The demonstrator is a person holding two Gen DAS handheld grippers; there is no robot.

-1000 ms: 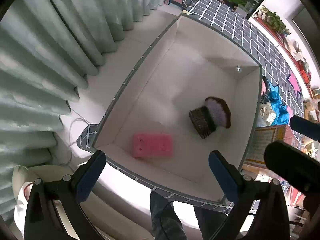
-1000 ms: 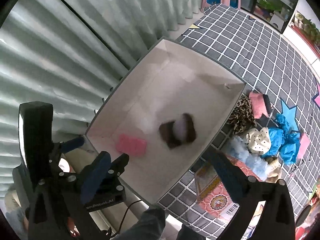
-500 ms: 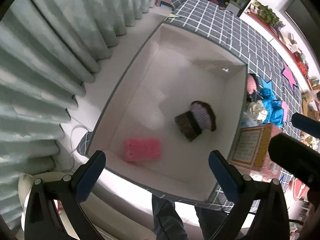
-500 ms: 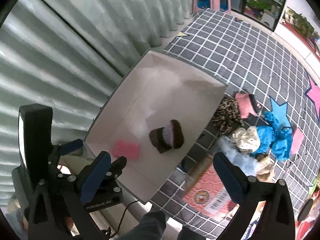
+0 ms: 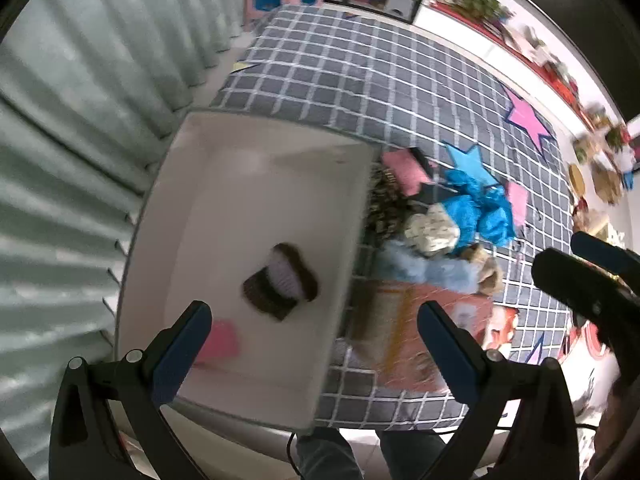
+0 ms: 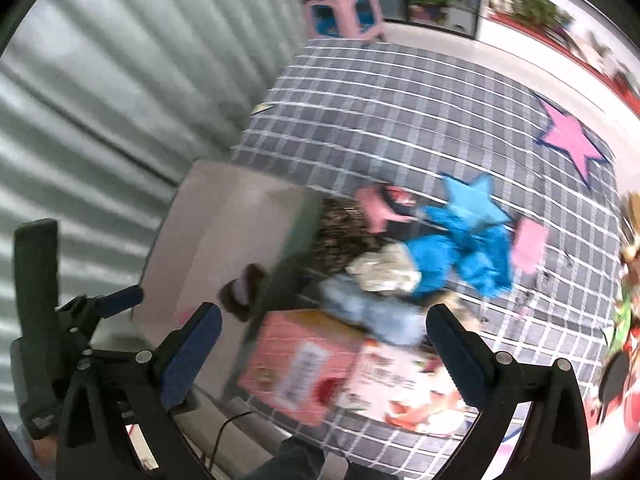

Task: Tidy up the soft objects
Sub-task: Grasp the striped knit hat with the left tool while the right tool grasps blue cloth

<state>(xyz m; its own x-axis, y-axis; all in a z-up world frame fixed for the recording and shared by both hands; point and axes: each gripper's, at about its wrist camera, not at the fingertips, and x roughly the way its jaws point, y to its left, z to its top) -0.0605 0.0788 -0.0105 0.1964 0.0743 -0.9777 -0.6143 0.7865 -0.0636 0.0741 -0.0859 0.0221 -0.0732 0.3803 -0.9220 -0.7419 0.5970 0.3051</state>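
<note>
Blurring hides pile (image 6: 404, 264) details

Box (image 5: 256, 184) mostly bare; soft pile (image 5: 444, 220) crowds its right wall.

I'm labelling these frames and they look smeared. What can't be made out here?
- Pink pad in the white box: left view, partly behind a tong finger, blurred.
- Brown-and-purple plush: right view, cut by the box wall.
- Pink carton print: motion-blurred, both views.

Grid-pattern mat (image 5: 360, 92) on floor — white bin (image 5: 160, 208), soft-item pile (image 5: 460, 216), pink box (image 5: 436, 344) on it.
</note>
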